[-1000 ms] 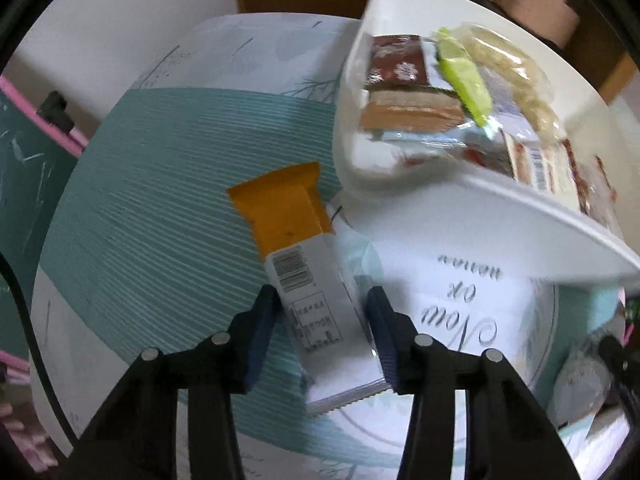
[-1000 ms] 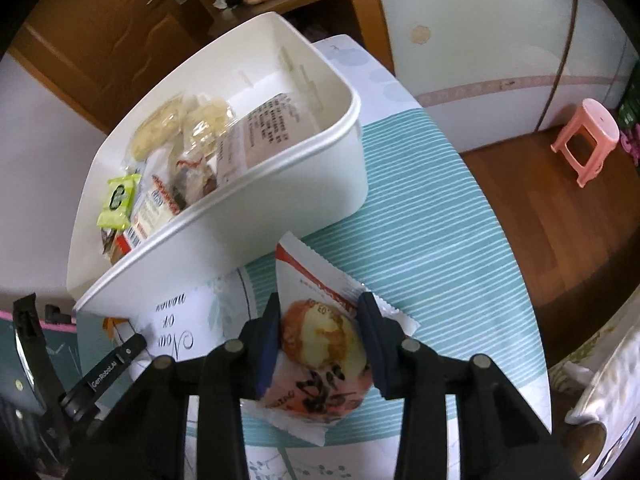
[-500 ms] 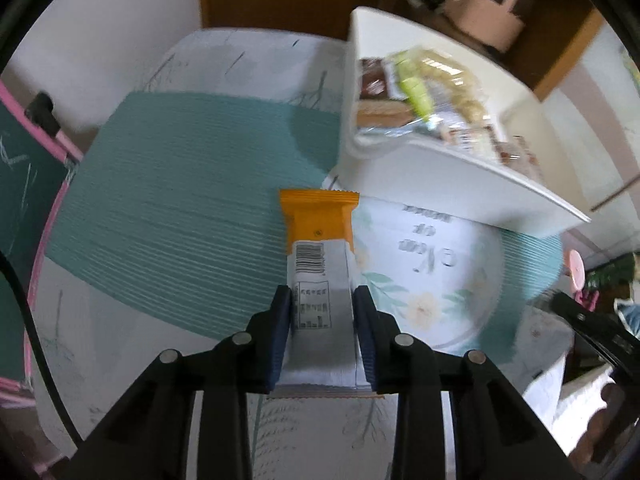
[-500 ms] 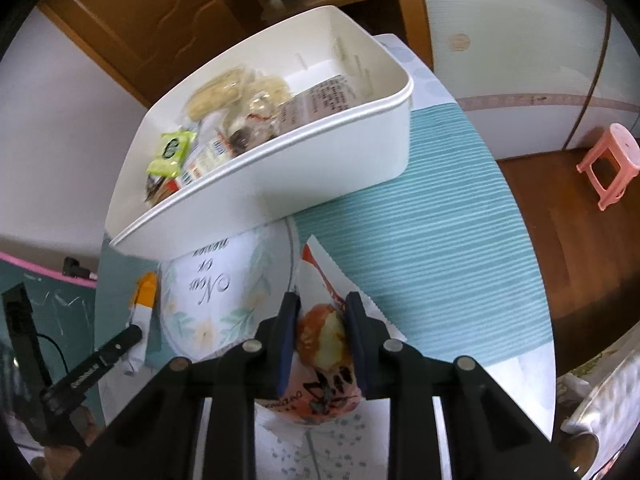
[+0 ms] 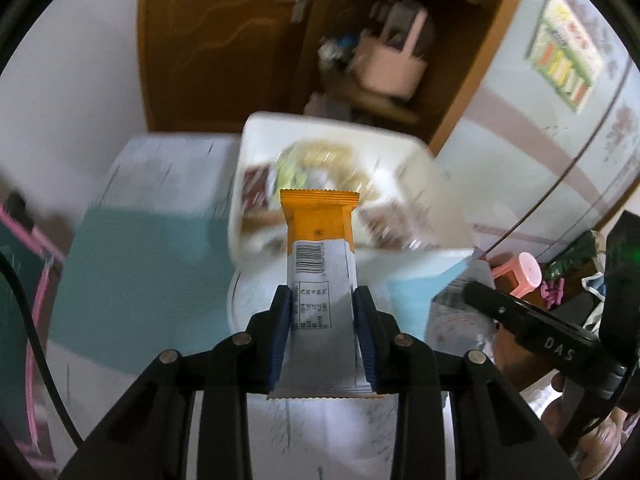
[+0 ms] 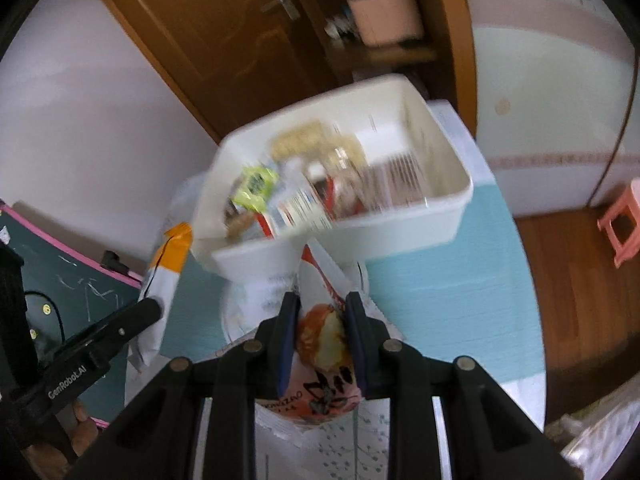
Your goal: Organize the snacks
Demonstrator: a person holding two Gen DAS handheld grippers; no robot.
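Claw, left [image 5: 322, 320]: closed on a snack bar [image 5: 319, 276] with an orange top and a grey barcoded back, gripped by its lower half between the blue pads [image 5: 280, 332]. Bar is lifted off the bench and points toward the tub. Same bar shows at the left edge of the right wrist view.

Bench [image 5: 132, 264]: covered with a teal striped cloth with a pale round print in the middle. No loose snack can be made out on it; much of the surface is blurred or hidden by the claws.

Tub [image 6: 452, 148]: white, open, standing on the far part of the bench. Already holds several packets, among them a lime-green wrapper [image 6: 256, 190], pale puffed pieces and a brown pack; blur prevents a count.

Claw, right [image 6: 322, 338]: closed on a soft red-and-white pouch [image 6: 320, 336] printed with a round pastry, held up just short of the tub's near wall.

Progress, judged: most snacks appear filed in the tub. Two remain outstanding, one in each claw, both raised and aimed at it. Left to do: carry each over the rim and release.
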